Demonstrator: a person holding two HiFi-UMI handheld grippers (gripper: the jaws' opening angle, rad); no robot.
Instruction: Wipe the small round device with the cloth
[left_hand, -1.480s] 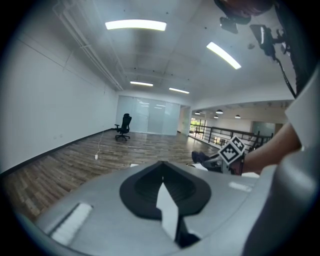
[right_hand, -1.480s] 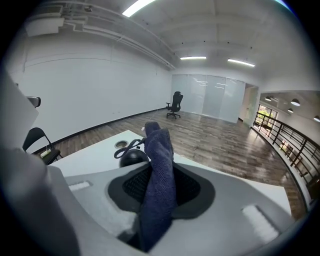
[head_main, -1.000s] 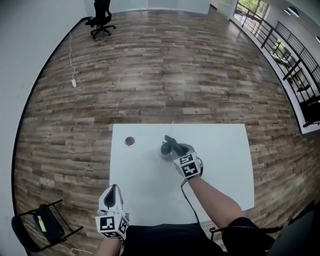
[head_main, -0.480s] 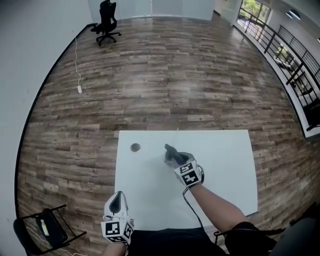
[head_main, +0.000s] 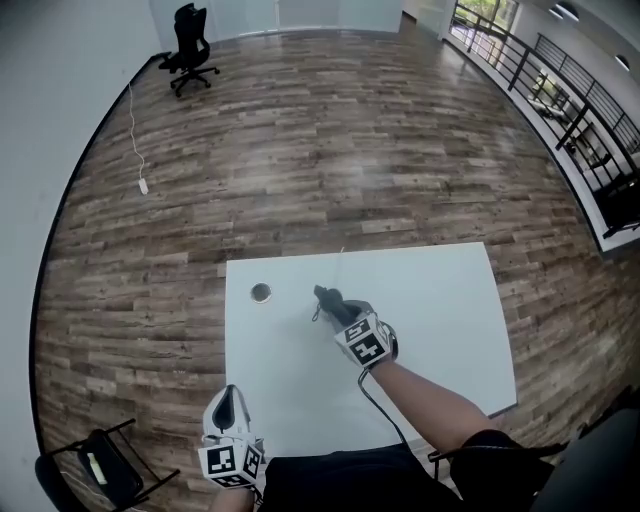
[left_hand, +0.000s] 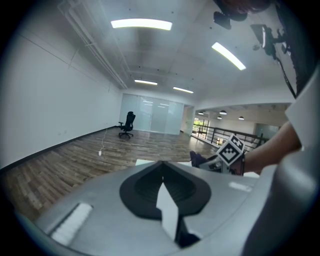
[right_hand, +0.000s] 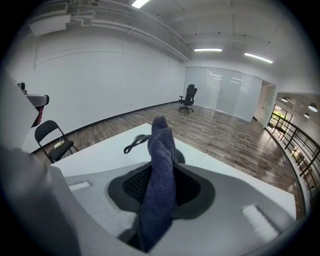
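White table (head_main: 430, 320) in a bare wood-floored hall. Right gripper (head_main: 340, 308), frame centre: jaws clamped on dark cloth (right_hand: 160, 165), free end over the small round device (right_hand: 181, 157), likely for wiping. Left gripper (head_main: 228, 398), lower left: jaws together, empty, parked clear; 1 tool probably suffices.

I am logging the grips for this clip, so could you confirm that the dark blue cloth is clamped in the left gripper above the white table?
Not quite: the cloth is clamped in the right gripper, not the left. The right gripper view shows it pinched between that gripper's jaws above the white table. In the left gripper view, the left gripper has its jaws together with nothing between them.
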